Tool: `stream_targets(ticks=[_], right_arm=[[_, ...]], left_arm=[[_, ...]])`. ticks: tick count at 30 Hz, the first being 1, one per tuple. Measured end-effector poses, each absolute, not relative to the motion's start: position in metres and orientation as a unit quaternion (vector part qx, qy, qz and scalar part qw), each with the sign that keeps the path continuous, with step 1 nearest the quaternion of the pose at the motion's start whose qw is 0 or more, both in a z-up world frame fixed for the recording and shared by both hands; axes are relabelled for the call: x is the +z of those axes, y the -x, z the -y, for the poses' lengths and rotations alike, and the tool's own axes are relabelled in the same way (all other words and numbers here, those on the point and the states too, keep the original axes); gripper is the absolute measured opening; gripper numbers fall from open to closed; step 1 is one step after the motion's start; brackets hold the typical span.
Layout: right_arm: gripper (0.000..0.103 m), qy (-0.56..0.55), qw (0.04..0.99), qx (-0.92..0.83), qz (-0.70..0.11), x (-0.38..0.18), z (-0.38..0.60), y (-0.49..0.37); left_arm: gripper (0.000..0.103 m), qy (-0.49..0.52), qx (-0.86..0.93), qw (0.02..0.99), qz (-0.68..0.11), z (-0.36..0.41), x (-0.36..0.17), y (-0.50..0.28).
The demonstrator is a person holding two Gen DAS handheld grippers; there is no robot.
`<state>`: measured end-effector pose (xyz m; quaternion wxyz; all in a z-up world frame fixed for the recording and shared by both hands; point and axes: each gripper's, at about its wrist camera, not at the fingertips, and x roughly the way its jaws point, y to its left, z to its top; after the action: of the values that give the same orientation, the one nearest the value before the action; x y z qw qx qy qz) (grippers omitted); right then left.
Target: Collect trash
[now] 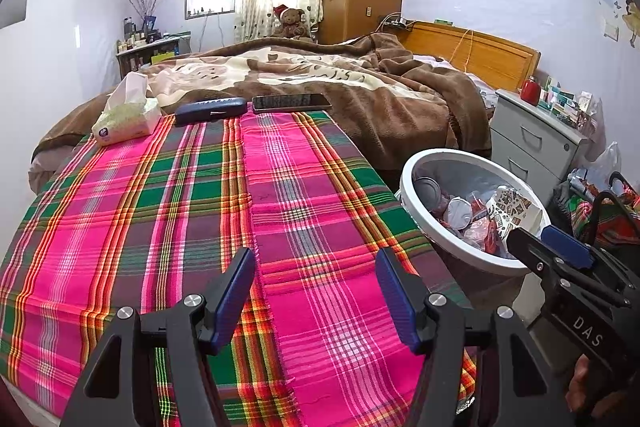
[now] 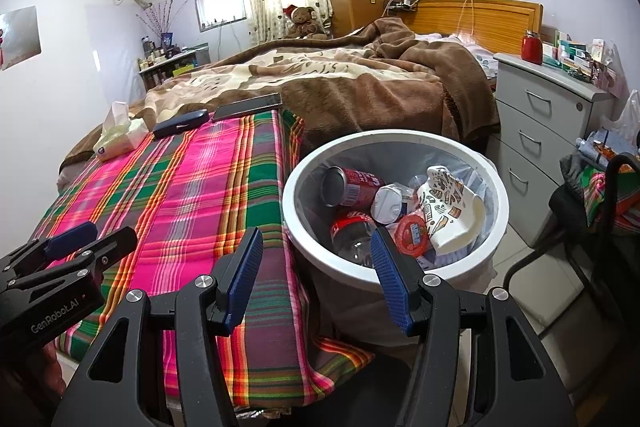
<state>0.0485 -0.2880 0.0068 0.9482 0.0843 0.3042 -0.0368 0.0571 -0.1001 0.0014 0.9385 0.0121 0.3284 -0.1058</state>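
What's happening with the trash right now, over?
Left gripper open, empty. Right gripper open, empty. Trash in bin. Nothing blocking, over.

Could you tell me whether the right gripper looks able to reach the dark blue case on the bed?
Probably yes: the right gripper is open and empty, and only bare plaid cloth lies before the case.

Left gripper (image 1: 316, 297) tilted downward, jaws apart, nothing between. Right gripper (image 2: 316, 277) alongside, likewise tilted, agape, empty.
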Motion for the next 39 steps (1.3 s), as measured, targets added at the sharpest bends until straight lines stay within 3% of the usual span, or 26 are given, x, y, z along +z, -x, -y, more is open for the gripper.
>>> stream_targets(ticks=[39], right_arm=[[0.058, -0.086, 0.948, -0.037, -0.304, 0.0084, 0.2861, -0.0479]], left_arm=[[0.062, -0.008, -0.101, 0.940, -0.327, 0.0958, 0.0025, -0.0551]])
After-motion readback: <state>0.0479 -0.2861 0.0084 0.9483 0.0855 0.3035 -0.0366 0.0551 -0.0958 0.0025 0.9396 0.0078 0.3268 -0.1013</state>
